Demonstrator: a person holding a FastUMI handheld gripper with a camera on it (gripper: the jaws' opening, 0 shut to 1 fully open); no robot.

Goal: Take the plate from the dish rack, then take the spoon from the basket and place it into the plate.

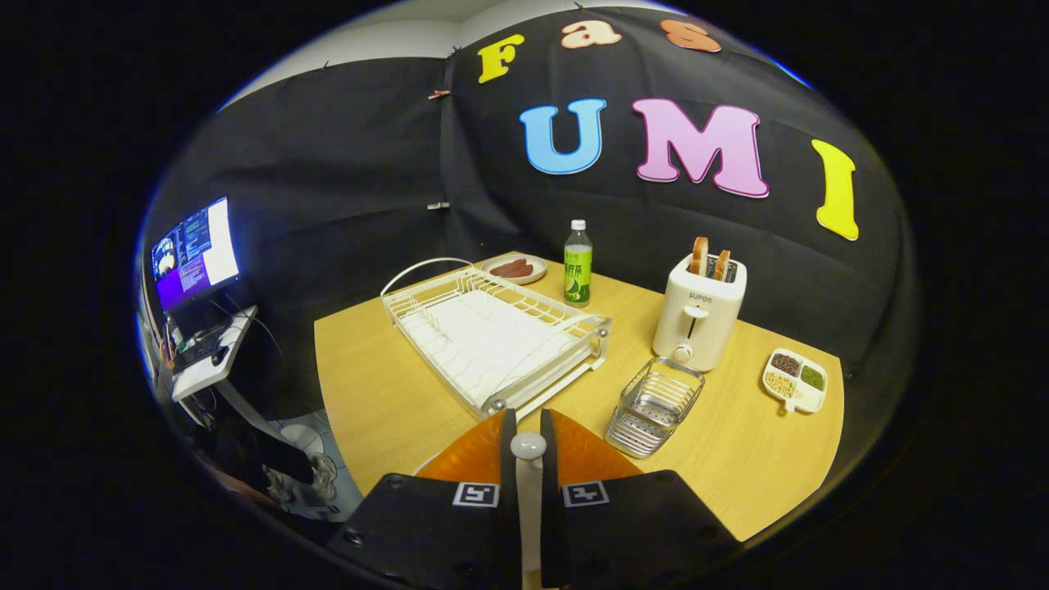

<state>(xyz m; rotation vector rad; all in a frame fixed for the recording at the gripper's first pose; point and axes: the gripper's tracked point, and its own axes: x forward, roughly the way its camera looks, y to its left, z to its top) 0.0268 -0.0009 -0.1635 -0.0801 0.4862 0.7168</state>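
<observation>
Gripping spoon (528, 459), tool (529, 434) over plate (467, 455)

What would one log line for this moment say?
stage: spoon over plate | jaws: shut on white spoon | orange round plate: beneath jaws | white wire dish rack: empty | metal wire basket: empty

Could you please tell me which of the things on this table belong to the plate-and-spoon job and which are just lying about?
Job:
- orange plate, under the fingers
- white spoon, gripped by the gripper over the plate
- wire basket
- dish rack

Lying about:
- toaster with bread
- green bottle
- small dish
- divided snack tray
</observation>
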